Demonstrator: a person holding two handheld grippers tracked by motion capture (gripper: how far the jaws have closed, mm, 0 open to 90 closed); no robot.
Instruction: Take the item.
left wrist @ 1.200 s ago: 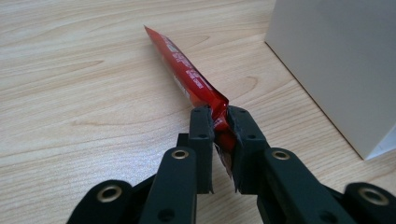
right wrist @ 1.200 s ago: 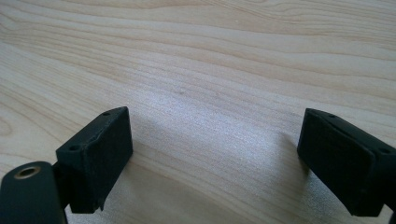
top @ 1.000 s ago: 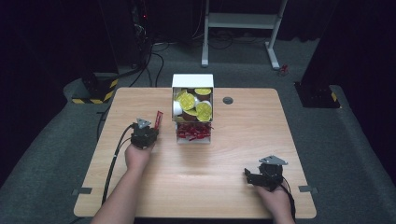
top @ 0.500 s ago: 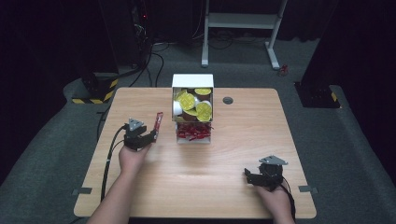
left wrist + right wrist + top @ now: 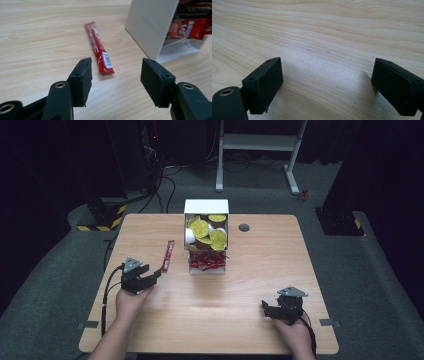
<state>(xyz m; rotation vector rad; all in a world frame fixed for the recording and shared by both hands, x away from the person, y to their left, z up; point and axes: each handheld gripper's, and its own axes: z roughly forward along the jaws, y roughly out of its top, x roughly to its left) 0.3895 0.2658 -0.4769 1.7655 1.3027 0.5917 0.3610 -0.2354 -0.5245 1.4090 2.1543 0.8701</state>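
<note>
A long, flat red foil sachet lies loose on the light wooden bench, left of the middle and nearer the far edge than the near one, its length running roughly from far edge to near edge. Bare wood surrounds it on every side. Just right of it, apart from it, stands a white box-shaped cardboard dispenser against the middle of the far edge, with yellow-lidded round pods in its upper part and more red sachets in its open bottom tray.

The left gripper sits close to the near end of the sachet, towards the left edge of the bench. Its jaws have just been opening and stand apart with nothing between them; in the left gripper view the sachet lies ahead of the pads, untouched, and the dispenser's white side wall rises at the right.

The right gripper rests near the near right corner, well apart from everything else, jaws spread wide over bare wood. A broad clear stretch of bench runs between the two hands along the near edge, and another to the right of the dispenser, marked by a small dark round grommet.
</note>
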